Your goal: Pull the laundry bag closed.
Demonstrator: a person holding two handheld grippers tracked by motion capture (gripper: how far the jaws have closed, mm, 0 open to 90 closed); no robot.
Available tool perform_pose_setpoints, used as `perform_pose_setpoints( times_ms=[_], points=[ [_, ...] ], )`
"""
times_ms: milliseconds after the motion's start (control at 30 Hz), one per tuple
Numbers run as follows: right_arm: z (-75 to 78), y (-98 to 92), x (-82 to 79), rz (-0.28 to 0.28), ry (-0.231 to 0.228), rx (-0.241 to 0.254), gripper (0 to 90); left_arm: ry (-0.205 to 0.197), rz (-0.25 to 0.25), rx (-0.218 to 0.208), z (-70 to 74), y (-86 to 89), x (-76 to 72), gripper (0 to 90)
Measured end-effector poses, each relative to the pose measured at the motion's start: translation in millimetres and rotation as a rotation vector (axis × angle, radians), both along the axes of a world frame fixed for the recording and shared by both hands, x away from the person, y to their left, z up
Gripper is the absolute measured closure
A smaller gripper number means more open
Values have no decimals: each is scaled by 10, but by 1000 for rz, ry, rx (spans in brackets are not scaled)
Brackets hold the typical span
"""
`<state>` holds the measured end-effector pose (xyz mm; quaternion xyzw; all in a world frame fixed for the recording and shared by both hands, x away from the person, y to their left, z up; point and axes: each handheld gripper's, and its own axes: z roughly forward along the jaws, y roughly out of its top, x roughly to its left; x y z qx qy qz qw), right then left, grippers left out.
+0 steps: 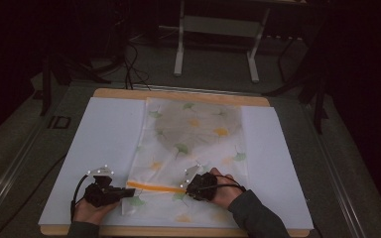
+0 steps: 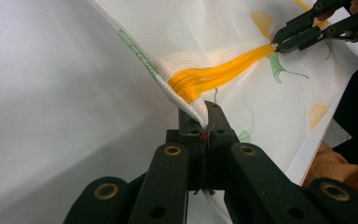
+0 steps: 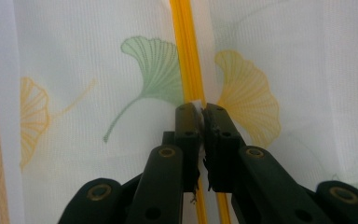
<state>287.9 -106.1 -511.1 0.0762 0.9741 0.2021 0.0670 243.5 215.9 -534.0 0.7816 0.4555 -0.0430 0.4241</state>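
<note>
A white mesh bag printed with green and yellow ginkgo leaves lies flat on a white board. An orange zipper runs across its near end. My left gripper is shut on the bag's left edge just below the zipper's end and lifts that corner a little. My right gripper is shut on the zipper, with a small white tab at its tips. The left gripper view has the right gripper pinching the far end of the orange zipper.
The white board rests on a wooden tabletop whose front edge runs just below my hands. A white metal stand and cables sit on the dark floor behind the table. White board shows on both sides of the bag.
</note>
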Motion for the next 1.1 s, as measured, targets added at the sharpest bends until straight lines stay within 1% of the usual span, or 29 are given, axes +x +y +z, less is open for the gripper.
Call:
perform_pose_setpoints(
  times_ms=[267,333,533,733,1100],
  points=[
    [3,-59,-3,-8,-1,-9,846,2,1,1,-1,-1,0,886],
    [6,-101,-3,-10,-2,-12,846,1,0,2,-1,-1,0,886],
    [3,-149,-9,-17,-3,-7,846,1,0,2,-1,0,0,886],
    [8,-205,-15,-27,-5,-13,846,3,-1,2,-2,-2,-2,886],
    [7,-270,-22,-32,-7,-13,847,3,-1,2,-2,-1,-1,886]
  ],
)
